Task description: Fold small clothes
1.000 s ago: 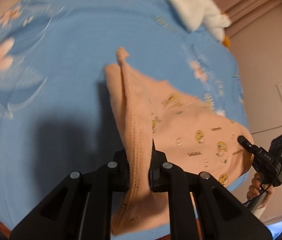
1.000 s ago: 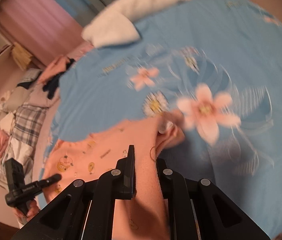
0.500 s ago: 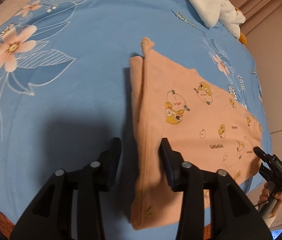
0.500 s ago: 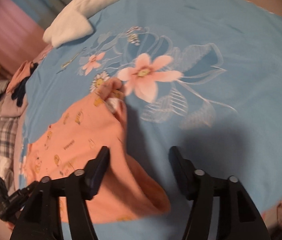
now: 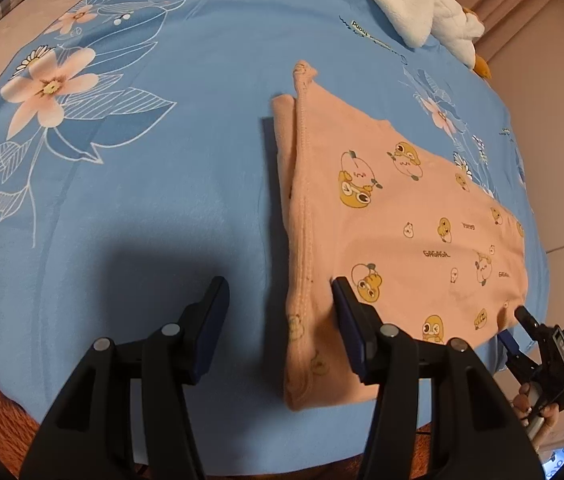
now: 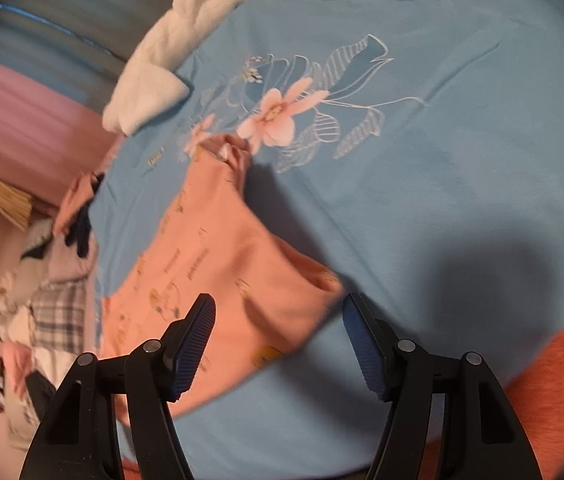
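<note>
Peach fleece, printed with little cartoon ducks: the small garment (image 5: 394, 224) lies flat on the blue flowered bedspread (image 5: 153, 208), near its front edge, with one long side doubled over into a thick seamed fold, which I take for a first fold laid down on purpose. My left gripper (image 5: 279, 316) hangs just above that fold. Its jaws have just been opening and stand apart, the cloth edge below them but not pinched. My right gripper (image 6: 277, 336) is over the garment's other near corner, where the fabric (image 6: 241, 280) bulges up a little; its jaws have just opened too and press on nothing. I judge both let go so the fold can settle. A white plush toy (image 5: 414, 4) sits well apart at the far side.
</note>
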A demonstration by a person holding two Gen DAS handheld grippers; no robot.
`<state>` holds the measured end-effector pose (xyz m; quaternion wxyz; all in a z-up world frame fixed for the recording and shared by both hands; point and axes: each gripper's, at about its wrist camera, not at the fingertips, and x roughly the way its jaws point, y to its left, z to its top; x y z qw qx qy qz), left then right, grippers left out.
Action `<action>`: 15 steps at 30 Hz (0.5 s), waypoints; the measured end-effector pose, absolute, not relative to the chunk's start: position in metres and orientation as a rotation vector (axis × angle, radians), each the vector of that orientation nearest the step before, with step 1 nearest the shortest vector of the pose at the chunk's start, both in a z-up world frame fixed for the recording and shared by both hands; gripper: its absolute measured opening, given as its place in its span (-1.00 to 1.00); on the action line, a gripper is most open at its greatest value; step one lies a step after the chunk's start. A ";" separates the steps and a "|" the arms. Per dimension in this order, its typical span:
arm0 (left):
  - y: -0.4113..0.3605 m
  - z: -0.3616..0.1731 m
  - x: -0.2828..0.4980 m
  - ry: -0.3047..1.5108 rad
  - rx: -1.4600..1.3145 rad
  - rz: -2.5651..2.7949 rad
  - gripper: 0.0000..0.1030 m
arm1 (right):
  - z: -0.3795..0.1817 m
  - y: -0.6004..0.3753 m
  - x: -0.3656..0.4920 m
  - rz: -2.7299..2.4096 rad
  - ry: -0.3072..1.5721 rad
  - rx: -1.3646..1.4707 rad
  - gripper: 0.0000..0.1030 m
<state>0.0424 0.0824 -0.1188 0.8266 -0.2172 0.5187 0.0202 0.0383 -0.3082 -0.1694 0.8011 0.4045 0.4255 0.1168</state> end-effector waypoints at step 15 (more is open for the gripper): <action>0.108 -0.110 0.003 1.067 -0.477 0.130 0.08 | -0.100 -0.259 0.065 0.185 0.755 0.621 -0.79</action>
